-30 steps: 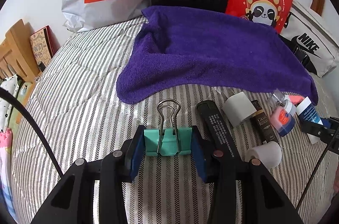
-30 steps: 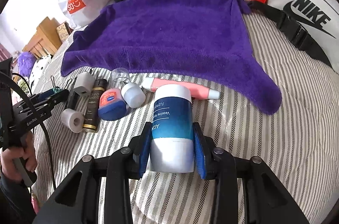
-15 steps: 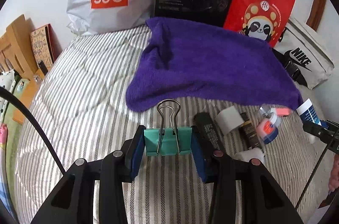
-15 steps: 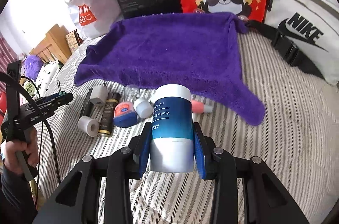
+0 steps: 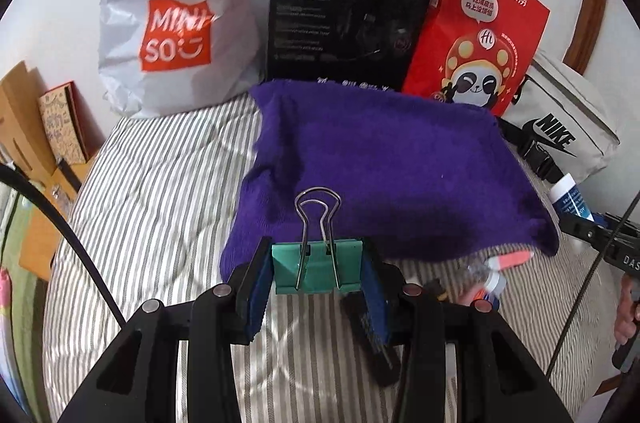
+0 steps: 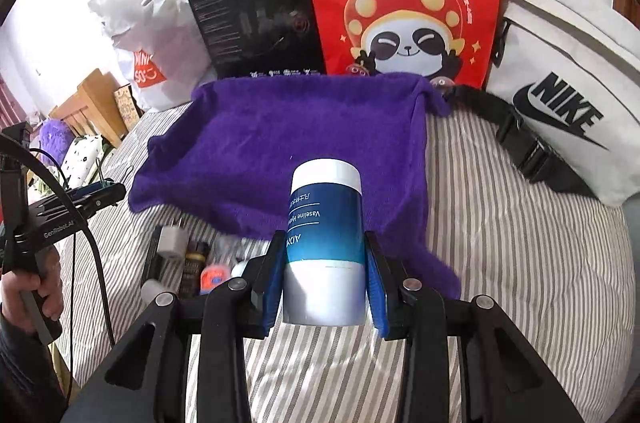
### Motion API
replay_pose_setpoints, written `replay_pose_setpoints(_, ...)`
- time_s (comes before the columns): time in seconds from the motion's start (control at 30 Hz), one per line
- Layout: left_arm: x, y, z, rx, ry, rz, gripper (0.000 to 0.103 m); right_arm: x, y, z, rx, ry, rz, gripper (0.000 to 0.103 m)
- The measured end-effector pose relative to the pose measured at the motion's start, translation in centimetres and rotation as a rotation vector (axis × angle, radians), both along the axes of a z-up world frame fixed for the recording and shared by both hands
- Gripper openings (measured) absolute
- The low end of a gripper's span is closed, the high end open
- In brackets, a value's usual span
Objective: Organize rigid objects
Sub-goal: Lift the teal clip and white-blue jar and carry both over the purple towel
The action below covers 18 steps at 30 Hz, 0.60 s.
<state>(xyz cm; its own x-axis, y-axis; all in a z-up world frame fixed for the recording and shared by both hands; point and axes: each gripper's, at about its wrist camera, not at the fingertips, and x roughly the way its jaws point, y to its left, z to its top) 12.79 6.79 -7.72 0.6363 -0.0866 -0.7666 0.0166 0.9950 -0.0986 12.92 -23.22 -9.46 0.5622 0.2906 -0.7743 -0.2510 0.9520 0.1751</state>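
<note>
My left gripper (image 5: pixel 317 277) is shut on a green binder clip (image 5: pixel 316 269) with its wire handles pointing up, held above the striped bed in front of the purple towel (image 5: pixel 380 175). A blue and white lotion bottle (image 6: pixel 325 243) stands gripped in my right gripper (image 6: pixel 324 275), lifted over the near edge of the purple towel (image 6: pixel 288 143). Loose small items (image 6: pixel 188 259) lie on the bedspread below the towel: a white adapter, a dark tube, a small jar, a pink tube (image 5: pixel 514 258). The other gripper (image 6: pixel 72 207) shows at the left of the right wrist view.
Against the wall stand a white shopping bag (image 5: pixel 176 23), a black box (image 5: pixel 352 11), a red panda bag (image 5: pixel 476 35) and a white sports bag (image 6: pixel 560 95). Wooden furniture (image 5: pixel 24 119) sits left of the bed. A hand (image 6: pixel 24 287) holds the left grip.
Both grippers have risen with their objects held. The towel and loose items now sit lower and smaller in view, and the bags at the wall show more fully.
</note>
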Motion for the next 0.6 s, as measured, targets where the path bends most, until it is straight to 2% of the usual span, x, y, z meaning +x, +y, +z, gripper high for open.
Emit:
replay_pose_setpoints(0.23, 2.8, 0.1, 0.5, -0.026, 0.004, -0.009, 0.04, 2.9, 0.1, 0.4, -0.008, -0.011, -0.003, 0.037)
replay_pose_setpoints(0.6, 8.1, -0.8, 0.2, -0.017, 0.019, -0.033, 0.04, 8.6, 0.6, -0.1, -0.029, -0.018, 0.003, 0.037)
